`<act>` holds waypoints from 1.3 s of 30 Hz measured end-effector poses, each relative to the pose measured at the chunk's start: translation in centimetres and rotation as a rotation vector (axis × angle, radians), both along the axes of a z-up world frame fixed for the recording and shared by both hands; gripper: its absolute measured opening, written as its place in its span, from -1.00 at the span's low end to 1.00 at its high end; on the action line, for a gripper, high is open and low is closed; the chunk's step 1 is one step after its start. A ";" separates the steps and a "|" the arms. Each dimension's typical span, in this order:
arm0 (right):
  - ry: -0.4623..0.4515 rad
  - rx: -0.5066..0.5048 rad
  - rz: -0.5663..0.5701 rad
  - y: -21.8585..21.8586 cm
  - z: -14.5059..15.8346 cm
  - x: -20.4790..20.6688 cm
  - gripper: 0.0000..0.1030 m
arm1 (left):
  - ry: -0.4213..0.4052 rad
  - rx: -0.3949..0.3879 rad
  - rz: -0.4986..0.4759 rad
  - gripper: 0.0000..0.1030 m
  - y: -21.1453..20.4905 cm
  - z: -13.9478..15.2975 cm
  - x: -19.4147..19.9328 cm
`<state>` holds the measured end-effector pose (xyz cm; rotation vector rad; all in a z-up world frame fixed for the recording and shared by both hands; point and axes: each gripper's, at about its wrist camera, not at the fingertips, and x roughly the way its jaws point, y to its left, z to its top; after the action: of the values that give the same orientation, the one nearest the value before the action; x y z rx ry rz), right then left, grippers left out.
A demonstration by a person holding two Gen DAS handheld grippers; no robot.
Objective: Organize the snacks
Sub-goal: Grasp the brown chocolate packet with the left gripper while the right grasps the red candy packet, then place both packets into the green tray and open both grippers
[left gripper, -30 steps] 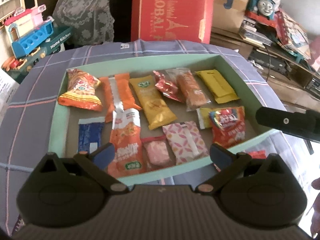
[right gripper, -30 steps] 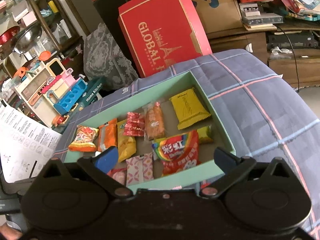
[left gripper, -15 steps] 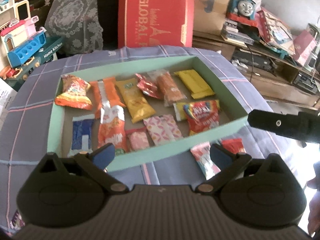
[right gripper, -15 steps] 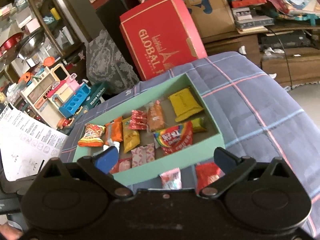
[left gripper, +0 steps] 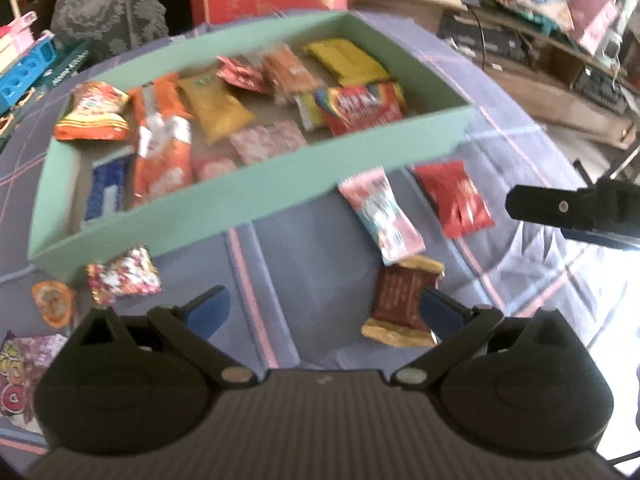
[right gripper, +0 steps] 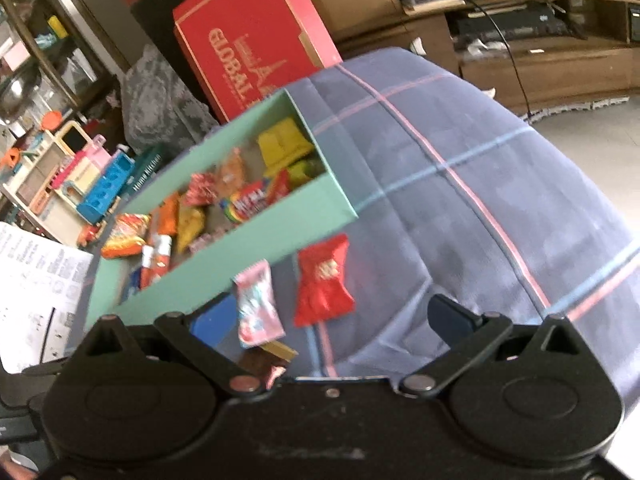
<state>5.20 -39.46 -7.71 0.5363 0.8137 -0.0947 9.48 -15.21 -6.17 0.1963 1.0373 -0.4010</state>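
Observation:
A green cardboard tray (left gripper: 256, 184) (right gripper: 280, 224) on the purple plaid cloth holds several snack packets. Loose on the cloth in front of it lie a pink packet (left gripper: 380, 216) (right gripper: 256, 304), a red packet (left gripper: 456, 200) (right gripper: 324, 276), a brown and gold packet (left gripper: 400, 304) and a small red-and-white candy (left gripper: 122, 278). My left gripper (left gripper: 324, 312) is open above the cloth, its right finger beside the brown packet. My right gripper (right gripper: 328, 320) is open too, with the pink and red packets ahead between its fingers. It shows as a black bar (left gripper: 572, 208) in the left wrist view.
A red gift box (right gripper: 248, 40) stands behind the tray. Toys (right gripper: 80, 176) and a printed sheet (right gripper: 32, 288) lie left of the cloth; low wooden shelves (right gripper: 540, 40) stand at the right. More wrapped sweets (left gripper: 52, 300) lie at the cloth's near left.
Both grippers have pulled back toward me and lowered. The tray now lies farther off, and the loose packets in front of it have come into view.

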 end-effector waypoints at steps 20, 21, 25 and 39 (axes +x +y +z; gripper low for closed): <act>0.048 -0.033 0.055 0.8 -2.7 1.7 0.90 | -0.034 0.020 -0.141 -0.19 -4.1 -2.4 -0.6; 0.052 -0.039 0.062 1.0 -2.7 2.0 0.89 | -0.041 0.021 -0.145 -0.24 -4.0 -2.2 -0.6; 0.046 -0.059 0.084 1.7 -2.7 2.7 0.71 | -0.022 0.002 -0.108 -0.26 -2.8 -2.1 -0.1; 0.034 -0.252 0.163 4.3 -2.9 6.9 0.03 | -0.001 -0.034 0.039 -0.20 2.5 -2.1 1.9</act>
<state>12.13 -35.12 -10.63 0.2302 0.8617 -0.0558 11.42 -12.67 -8.30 0.1456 1.0309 -0.3829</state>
